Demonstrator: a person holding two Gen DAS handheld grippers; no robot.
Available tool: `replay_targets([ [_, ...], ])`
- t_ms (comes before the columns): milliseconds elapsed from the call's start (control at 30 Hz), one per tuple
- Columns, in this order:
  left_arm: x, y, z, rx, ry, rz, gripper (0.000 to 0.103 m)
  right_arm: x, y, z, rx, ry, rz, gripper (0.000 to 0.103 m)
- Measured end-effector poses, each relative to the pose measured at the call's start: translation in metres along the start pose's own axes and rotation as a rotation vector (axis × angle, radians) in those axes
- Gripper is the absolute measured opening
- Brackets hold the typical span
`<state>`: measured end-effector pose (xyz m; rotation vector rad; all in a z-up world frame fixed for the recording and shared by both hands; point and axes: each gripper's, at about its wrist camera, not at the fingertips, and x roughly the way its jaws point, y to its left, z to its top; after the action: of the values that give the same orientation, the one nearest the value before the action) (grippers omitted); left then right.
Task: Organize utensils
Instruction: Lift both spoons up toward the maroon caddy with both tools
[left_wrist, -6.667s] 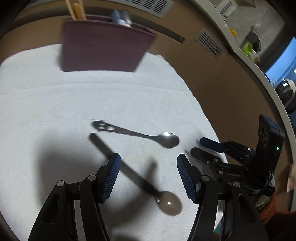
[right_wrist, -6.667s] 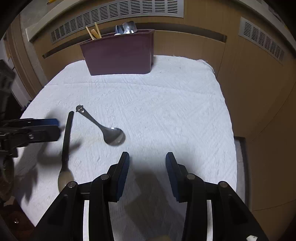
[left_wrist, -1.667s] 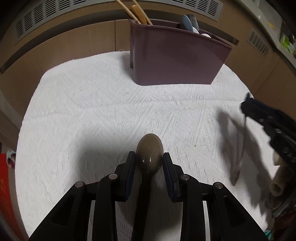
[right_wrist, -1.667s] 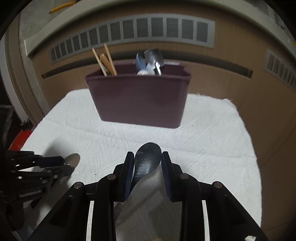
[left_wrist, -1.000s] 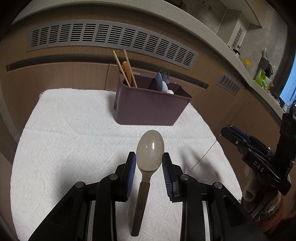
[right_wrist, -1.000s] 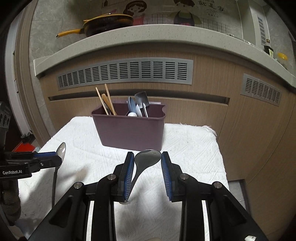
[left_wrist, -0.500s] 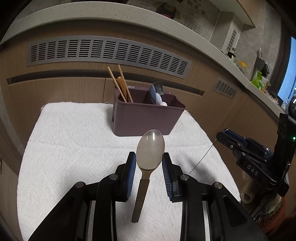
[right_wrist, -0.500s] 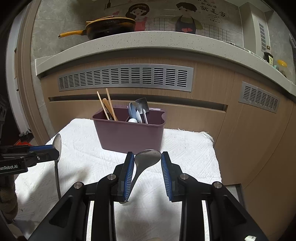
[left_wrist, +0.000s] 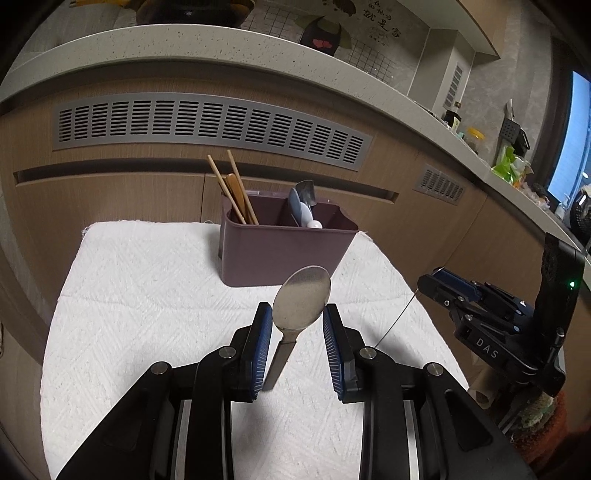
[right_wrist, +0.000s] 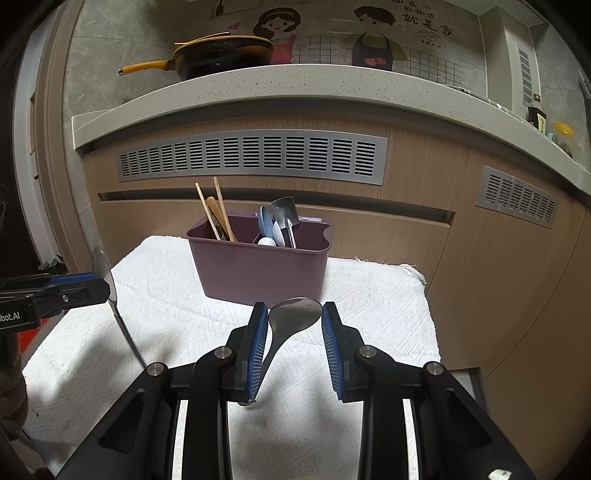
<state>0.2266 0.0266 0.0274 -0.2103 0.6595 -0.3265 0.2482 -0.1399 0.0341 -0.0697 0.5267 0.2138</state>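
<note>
Black tongs (left_wrist: 297, 334), ribbed blue pads (left_wrist: 264, 338), silver screws.

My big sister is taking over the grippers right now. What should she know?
Left hand-held gripper: shut on the flat-handled spoon, bowl up, lifted off the white cloth.
Right hand-held gripper: shut on the curved-handled spoon, also in the air.
The purple caddy stands at the cloth's far edge; chopsticks sit in its left compartment, spoons in the next one.
Done: both loose spoons picked up.
Left: probably drop each spoon in with the other spoons.
</note>
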Motion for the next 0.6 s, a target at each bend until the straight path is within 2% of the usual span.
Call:
replay_targets([
  [400, -0.009, -0.010, 0.012, 0.015, -0.039, -0.013, 0.029, -0.004, -0.003, 0.005, -0.001, -0.009, -0.005, 0.028],
  [600, -0.012, -0.016, 0.028, 0.041, -0.077, -0.017, 0.028, -0.005, -0.007, 0.019, 0.004, -0.037, 0.000, 0.028],
])
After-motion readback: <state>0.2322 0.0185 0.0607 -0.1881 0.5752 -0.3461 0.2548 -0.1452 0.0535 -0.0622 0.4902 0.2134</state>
